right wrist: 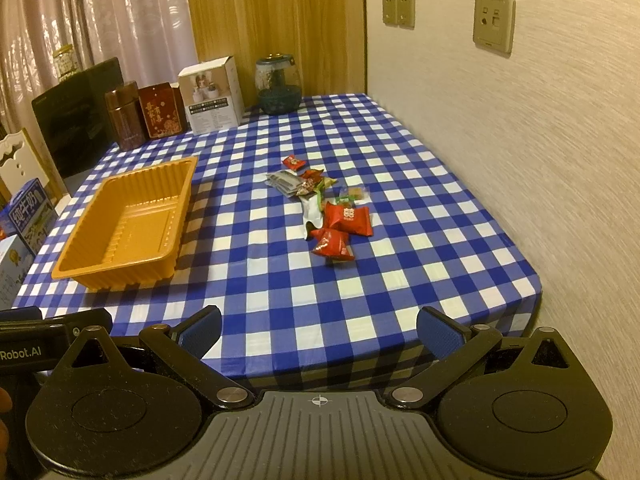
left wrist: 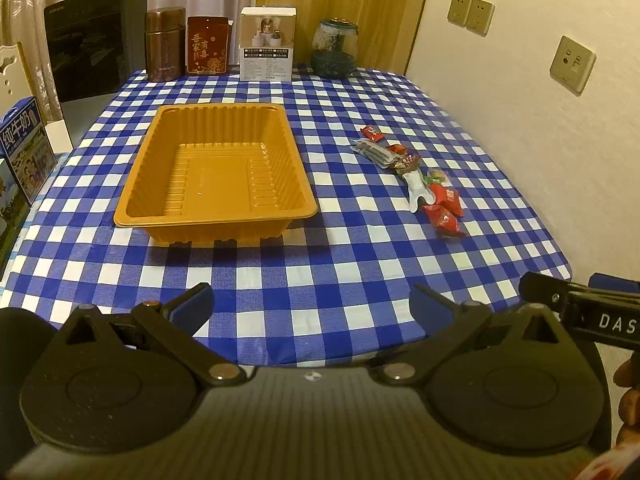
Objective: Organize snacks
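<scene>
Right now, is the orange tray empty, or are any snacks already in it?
Empty. The orange tray shows only its bare ribbed floor in both views; the snacks all lie on the checked tablecloth to its right.

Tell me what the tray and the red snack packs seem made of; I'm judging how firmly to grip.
Tray: looks like thin moulded plastic, orange, semi-glossy, with ribbed walls and sheen on the floor. Red snack packs: probably plastic film, shiny and crinkled with pinched ends; contents unseen.

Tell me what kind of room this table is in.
Most likely a home dining corner: a table under a blue-and-white checked cloth pushed against a wall with beige wall sockets, pale sheer curtains behind, and tea tins and gift boxes lined along the back.
</scene>
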`<action>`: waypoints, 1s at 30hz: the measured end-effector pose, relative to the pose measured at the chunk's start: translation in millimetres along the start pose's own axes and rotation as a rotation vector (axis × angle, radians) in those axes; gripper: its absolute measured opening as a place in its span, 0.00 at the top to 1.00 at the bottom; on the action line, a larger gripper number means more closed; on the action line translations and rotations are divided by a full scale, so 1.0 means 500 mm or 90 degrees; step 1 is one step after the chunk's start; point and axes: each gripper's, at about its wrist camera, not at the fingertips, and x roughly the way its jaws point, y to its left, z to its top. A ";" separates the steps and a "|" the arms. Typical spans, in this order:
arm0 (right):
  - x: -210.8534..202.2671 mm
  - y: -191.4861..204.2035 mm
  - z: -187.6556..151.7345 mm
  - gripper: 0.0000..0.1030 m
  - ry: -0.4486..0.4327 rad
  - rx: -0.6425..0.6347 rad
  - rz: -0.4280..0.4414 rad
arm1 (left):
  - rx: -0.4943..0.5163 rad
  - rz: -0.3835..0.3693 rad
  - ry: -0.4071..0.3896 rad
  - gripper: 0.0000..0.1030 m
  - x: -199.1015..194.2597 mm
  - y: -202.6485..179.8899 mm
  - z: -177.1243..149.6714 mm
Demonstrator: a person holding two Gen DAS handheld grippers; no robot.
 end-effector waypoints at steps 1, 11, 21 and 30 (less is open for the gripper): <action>0.004 -0.003 -0.001 0.00 0.000 0.000 0.000 | 0.000 -0.001 0.000 0.00 0.000 0.000 0.000; 0.004 -0.004 0.000 0.00 0.000 0.000 0.000 | -0.002 -0.002 0.002 0.00 -0.002 0.000 0.000; 0.005 -0.006 -0.001 0.00 -0.001 0.000 0.001 | -0.003 -0.003 0.001 0.00 -0.003 0.000 0.000; 0.005 -0.007 -0.002 0.00 -0.001 0.001 0.001 | -0.002 -0.003 0.002 0.00 -0.003 -0.001 -0.001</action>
